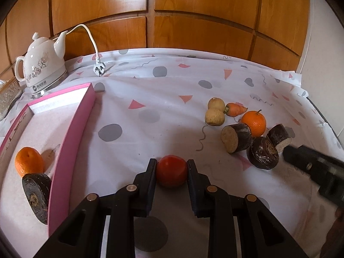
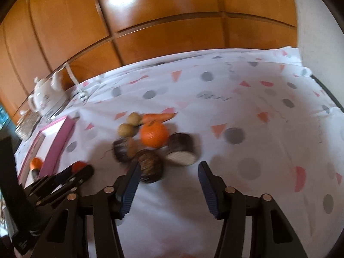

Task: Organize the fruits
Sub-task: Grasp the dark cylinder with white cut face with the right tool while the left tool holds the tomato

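My left gripper point(image 1: 171, 164) is shut on a red tomato point(image 1: 171, 173) just above the cloth, right of the pink box point(image 1: 71, 133). The box holds an orange point(image 1: 29, 161) and a dark cut piece point(image 1: 36, 195). A pile lies at the right: an orange point(image 1: 253, 123), a carrot point(image 1: 235, 109), two tan round fruits point(image 1: 215, 111) and three dark cut pieces point(image 1: 236, 140). My right gripper point(image 2: 169, 167) is open and empty, just in front of that pile point(image 2: 153, 134); one dark piece point(image 2: 150, 164) sits by its left finger. The right wrist view is blurred.
A white kettle point(image 1: 40, 64) with its cord and plug point(image 1: 99, 67) stands at the back left, beside a glass-patterned container point(image 1: 8, 97). Wooden cabinet panels point(image 1: 172, 10) back the table. The patterned cloth point(image 1: 150, 107) covers the table; its right edge drops off point(image 1: 322, 116).
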Demonstrator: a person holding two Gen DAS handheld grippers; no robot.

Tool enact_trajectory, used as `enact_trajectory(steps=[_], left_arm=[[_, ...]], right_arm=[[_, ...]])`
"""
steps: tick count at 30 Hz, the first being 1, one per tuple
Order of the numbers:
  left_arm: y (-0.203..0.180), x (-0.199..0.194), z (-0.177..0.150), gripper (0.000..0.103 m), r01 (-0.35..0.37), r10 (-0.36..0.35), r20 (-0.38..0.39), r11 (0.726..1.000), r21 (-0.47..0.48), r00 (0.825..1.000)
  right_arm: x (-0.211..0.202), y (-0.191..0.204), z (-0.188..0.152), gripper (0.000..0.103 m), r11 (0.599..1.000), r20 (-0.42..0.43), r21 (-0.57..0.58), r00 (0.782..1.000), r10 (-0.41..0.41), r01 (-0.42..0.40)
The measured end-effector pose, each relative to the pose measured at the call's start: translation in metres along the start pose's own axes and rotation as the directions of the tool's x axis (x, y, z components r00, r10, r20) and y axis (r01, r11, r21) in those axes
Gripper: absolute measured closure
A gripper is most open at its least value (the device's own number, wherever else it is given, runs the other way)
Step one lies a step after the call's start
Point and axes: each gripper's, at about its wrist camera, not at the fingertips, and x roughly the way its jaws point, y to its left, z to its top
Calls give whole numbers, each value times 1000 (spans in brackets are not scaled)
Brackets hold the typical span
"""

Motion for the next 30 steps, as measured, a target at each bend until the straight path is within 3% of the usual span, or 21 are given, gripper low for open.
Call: enact_trajectory(steps=[9, 13, 21, 22, 24, 30], left_arm=[[1, 0, -1, 75, 3, -3, 6, 1000, -4, 1000], [1, 0, -1, 75, 3, -3, 10, 1000, -7, 1000], [1, 0, -1, 75, 3, -3, 11, 1000, -9, 1000], [0, 0, -1, 75, 2, -2, 11, 1000, -8, 1000], [0, 0, -1, 75, -1, 1, 12, 1000, -6, 1000], [0, -1, -1, 75, -3, 3, 12, 1000, -4, 1000]], right_arm=[[10, 11, -2, 54, 1000, -36, -15, 999, 24, -25], [1, -2, 4, 53, 1000, 8, 22, 1000, -2, 2], [33, -12, 22, 52, 998, -27, 53, 999, -42, 44], [36, -13, 22, 53, 998, -29, 55, 999, -42, 43], [38, -13, 23, 67, 998, -23, 53, 999, -42, 43], [35, -13, 19, 67, 998, -7, 32, 998, -63, 63]])
